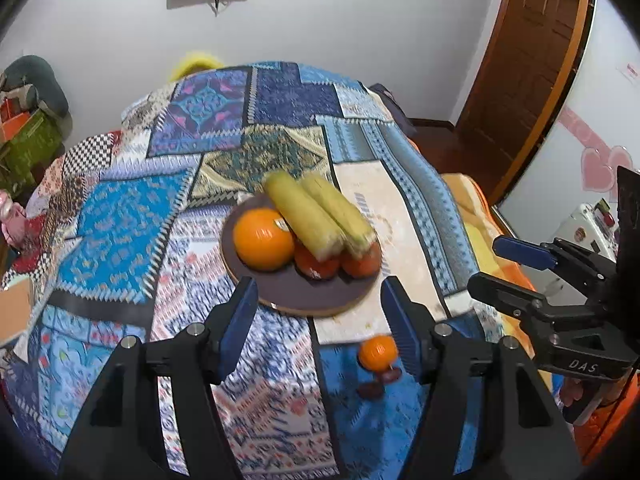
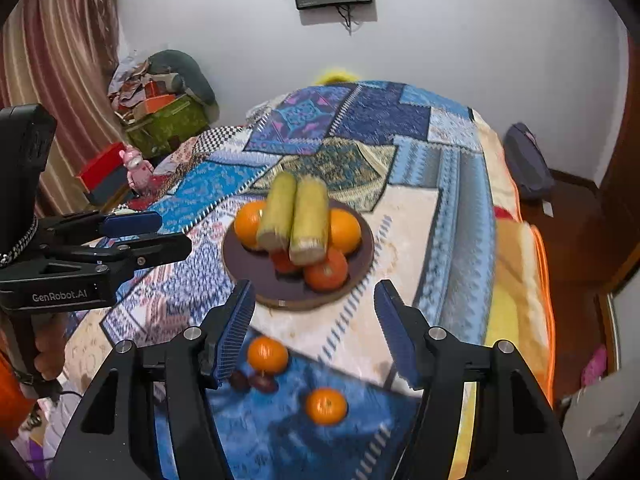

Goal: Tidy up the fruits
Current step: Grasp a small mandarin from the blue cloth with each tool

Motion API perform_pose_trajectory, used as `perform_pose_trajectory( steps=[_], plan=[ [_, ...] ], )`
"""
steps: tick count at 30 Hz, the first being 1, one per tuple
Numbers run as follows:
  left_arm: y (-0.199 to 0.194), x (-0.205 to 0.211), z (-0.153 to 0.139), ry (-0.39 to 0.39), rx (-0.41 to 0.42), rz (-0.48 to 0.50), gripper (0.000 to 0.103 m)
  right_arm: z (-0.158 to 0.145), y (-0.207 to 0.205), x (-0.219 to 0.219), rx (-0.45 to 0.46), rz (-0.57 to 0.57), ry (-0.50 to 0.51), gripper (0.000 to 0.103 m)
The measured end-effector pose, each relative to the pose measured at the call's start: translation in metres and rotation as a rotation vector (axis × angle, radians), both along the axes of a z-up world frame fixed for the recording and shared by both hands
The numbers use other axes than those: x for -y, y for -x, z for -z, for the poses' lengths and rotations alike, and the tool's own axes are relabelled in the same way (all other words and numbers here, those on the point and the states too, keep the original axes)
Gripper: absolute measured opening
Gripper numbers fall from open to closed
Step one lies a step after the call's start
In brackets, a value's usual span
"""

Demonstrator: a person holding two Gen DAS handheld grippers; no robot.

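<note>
A dark round plate (image 1: 288, 288) (image 2: 256, 276) on the patchwork cloth holds two corn cobs (image 1: 304, 216) (image 2: 294, 220). These lie across oranges (image 1: 264, 238) (image 2: 344, 230) and redder round fruits (image 1: 362, 262) (image 2: 326, 270). In front of the plate a small tangerine (image 1: 378, 352) (image 2: 267, 354) rests beside dark red dates (image 1: 374, 390) (image 2: 260, 381). A second tangerine (image 2: 326, 406) lies nearer. My left gripper (image 1: 320, 314) (image 2: 172, 234) hovers open before the plate's near rim. My right gripper (image 2: 316, 320) (image 1: 486, 266) is open too, above the loose tangerines. Neither holds anything.
The cloth-covered table (image 2: 440, 184) falls away at the right onto an orange-yellow blanket (image 2: 520, 280). A pink figurine (image 2: 138, 168) and a red box (image 2: 102, 168) stand off the left edge. A wooden door (image 1: 524, 60) is at the far right.
</note>
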State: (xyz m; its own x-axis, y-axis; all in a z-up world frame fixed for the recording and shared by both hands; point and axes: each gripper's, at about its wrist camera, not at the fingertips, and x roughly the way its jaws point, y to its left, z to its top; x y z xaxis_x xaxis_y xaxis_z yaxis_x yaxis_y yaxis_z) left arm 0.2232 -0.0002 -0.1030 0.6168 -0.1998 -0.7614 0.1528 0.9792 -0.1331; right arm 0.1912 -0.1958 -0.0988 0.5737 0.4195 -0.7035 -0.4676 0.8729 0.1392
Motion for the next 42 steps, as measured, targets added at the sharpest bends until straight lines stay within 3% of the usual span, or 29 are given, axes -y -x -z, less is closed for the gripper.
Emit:
perform_pose_trajectory(
  steps=[9,21,27,31,42],
  plan=[
    [0.018,0.021,0.032,0.005,-0.072,0.029,0.063,0.032,0.019,0.019,-0.077,0.047,-0.02,0.059],
    [0.012,0.048,0.082,0.01,-0.178,0.073,0.063,0.078,0.029,0.029,-0.179,0.051,-0.015,0.059],
    [-0.006,0.061,0.1,-0.01,-0.199,0.088,0.06,0.096,0.024,0.025,-0.236,0.026,-0.02,0.04],
    [-0.018,0.064,0.111,-0.004,-0.226,0.086,0.048,0.101,0.022,0.025,-0.248,0.016,-0.028,0.033],
    [-0.04,0.066,0.114,0.011,-0.224,0.058,0.046,0.101,0.018,0.027,-0.243,0.02,-0.041,0.033]
  ],
)
